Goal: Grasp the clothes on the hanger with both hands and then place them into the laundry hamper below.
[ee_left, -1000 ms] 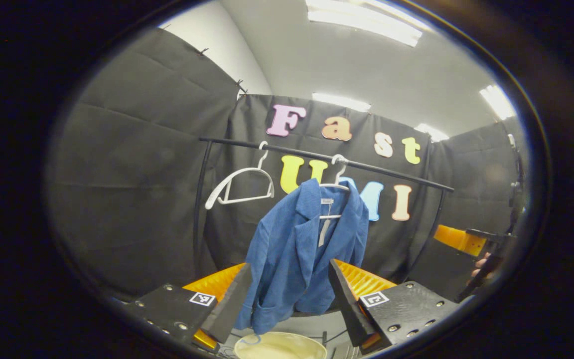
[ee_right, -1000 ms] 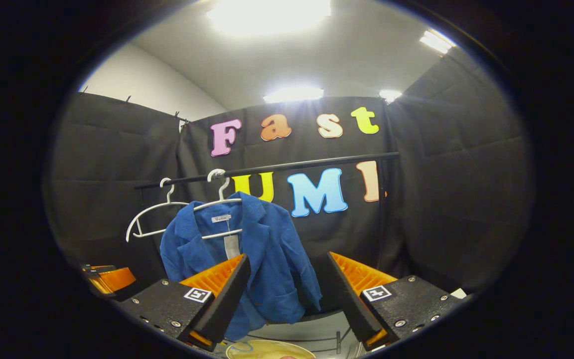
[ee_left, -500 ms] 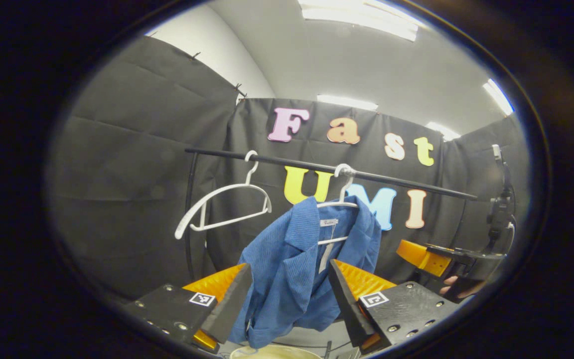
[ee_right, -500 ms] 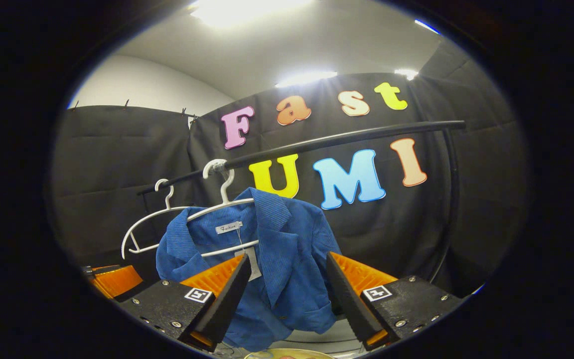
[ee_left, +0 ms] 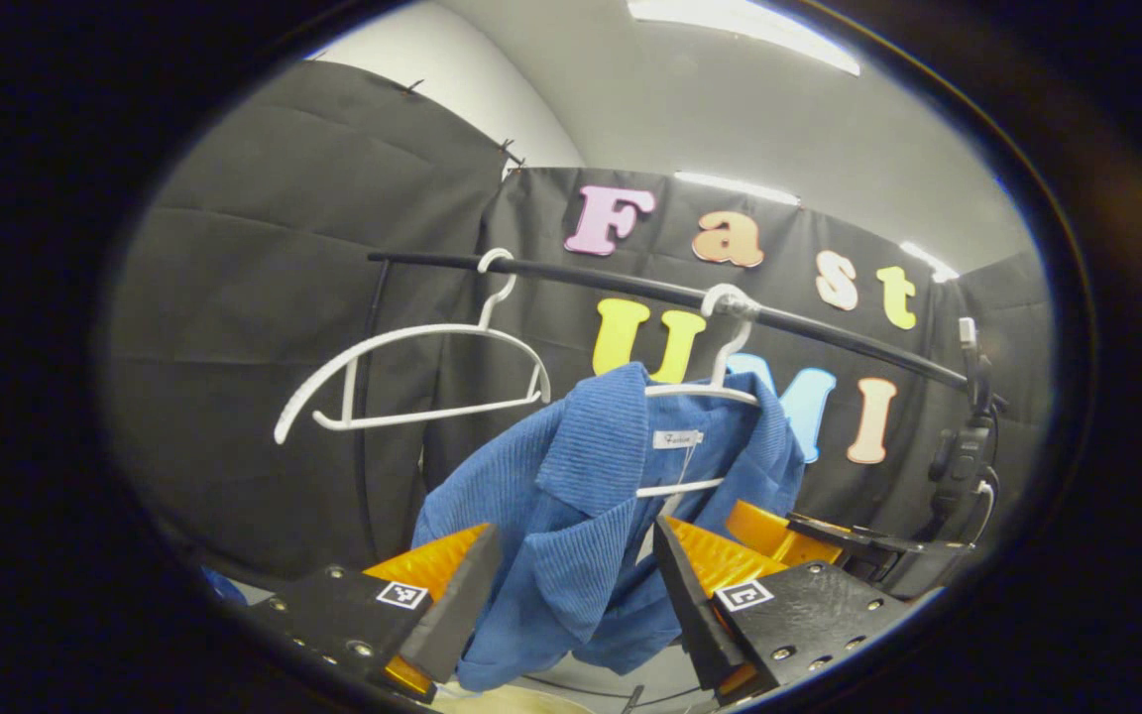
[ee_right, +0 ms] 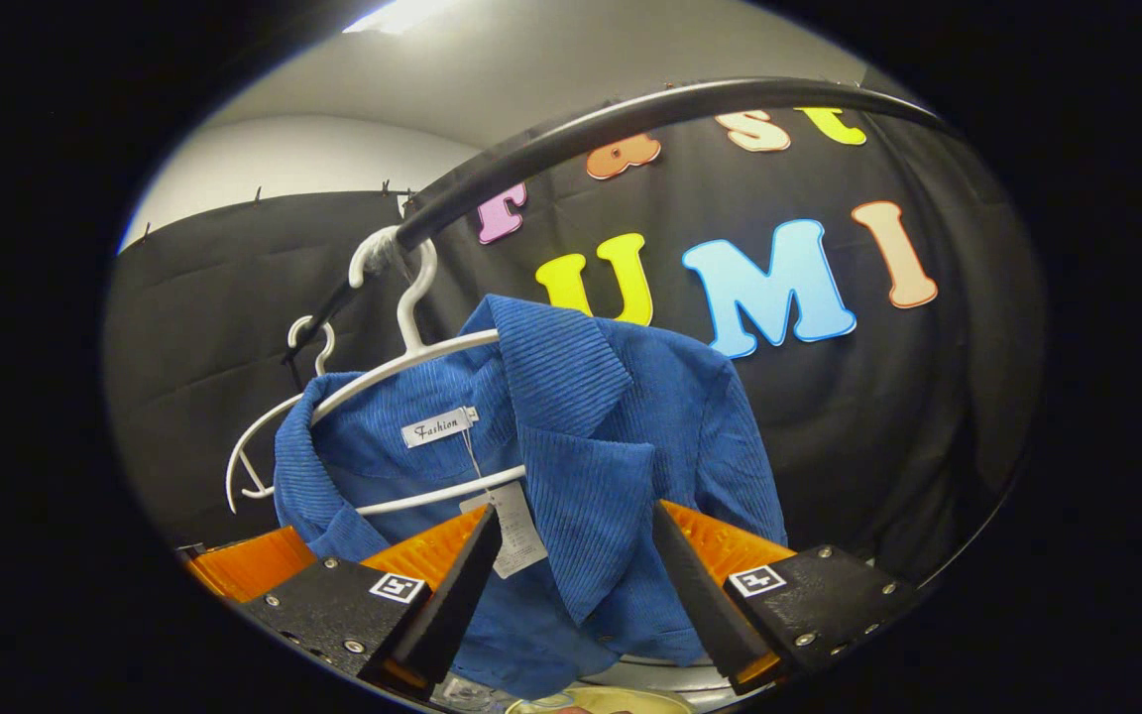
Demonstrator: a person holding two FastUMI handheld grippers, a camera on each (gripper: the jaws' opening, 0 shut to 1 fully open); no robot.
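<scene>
With my left hand-held gripper [ee_left: 571,595] and right hand-held gripper [ee_right: 571,585] both gaping and empty, I judge the blue corduroy jacket [ee_right: 571,446], hanging on the white hanger [ee_right: 412,357] off the black rail [ee_right: 630,114], soft, light and floppy, best pinched at each shoulder.

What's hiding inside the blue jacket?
A white hanger holds the blue jacket up from inside; its crossbar, a neck label and a paper tag show at the open collar. The hanger's ends are covered by the cloth.

Recording booth — black cloth walls [ee_left: 264,297]
</scene>
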